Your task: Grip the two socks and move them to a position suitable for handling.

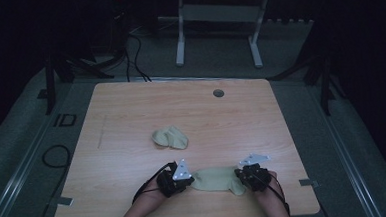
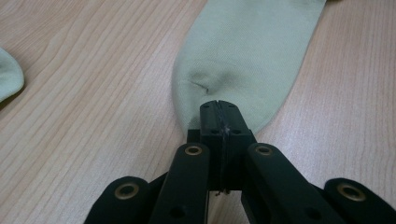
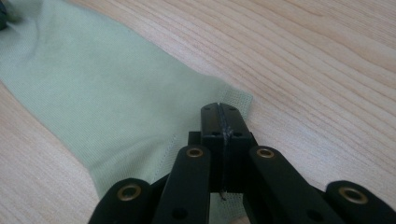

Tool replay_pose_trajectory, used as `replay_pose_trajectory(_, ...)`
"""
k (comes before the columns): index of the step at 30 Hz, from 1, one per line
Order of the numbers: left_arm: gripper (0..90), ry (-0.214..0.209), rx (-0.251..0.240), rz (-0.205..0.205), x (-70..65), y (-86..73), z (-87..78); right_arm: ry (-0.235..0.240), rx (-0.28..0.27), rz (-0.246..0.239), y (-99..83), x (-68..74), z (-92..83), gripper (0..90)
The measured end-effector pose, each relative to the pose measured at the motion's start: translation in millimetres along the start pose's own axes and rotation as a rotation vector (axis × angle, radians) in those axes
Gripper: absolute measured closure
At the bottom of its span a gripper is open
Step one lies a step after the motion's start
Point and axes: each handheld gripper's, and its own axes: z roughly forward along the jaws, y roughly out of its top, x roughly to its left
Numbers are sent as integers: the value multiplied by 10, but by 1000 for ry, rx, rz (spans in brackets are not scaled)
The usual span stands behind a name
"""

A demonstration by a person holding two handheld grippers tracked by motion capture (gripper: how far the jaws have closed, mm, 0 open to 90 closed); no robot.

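Pale green sock stretched flat between two grippers on a light wooden desk (image 1: 131, 116).
The flat pale green fabric sock (image 1: 216, 179) lies near the desk's near edge; a second, crumpled pale green sock (image 1: 170, 137) sits apart toward mid-desk. Left gripper (image 2: 218, 108) jaws pinch the rounded toe end; right gripper (image 3: 219, 111) jaws pinch the stitched cuff edge.

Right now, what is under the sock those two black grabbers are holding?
Under the flat sock only the wooden table shows, all around its edges. The left gripper and right gripper pinch its ends. Whatever lies beneath the cloth stays hidden.
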Motion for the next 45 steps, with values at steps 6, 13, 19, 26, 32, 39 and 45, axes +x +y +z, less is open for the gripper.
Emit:
replay_pose_trajectory(6,891,-9,-6,-14,11,-1,7,22,3,8,1,-7,-3,851)
replay_pose_trajectory(13,662,-10,-1,-18,-16,23,-8,33,-1,9,23,2,-45,792)
replay_pose_trajectory(19,562,-15,-18,-22,-67,61,-103,28,-40,17,88,-21,-156,706)
replay_pose_trajectory(26,562,-6,-35,-53,-67,-2,-264,26,-63,27,211,-74,-176,654)
replay_pose_trajectory(32,567,10,-20,-82,-60,-150,-365,39,-82,-7,482,-30,-135,627)
replay_pose_trajectory(39,581,41,-42,-133,-15,-302,-486,72,-99,-37,788,86,-41,614)
replay_pose_trajectory(45,582,51,-36,-164,14,-459,-579,88,-95,-75,1120,246,111,601)
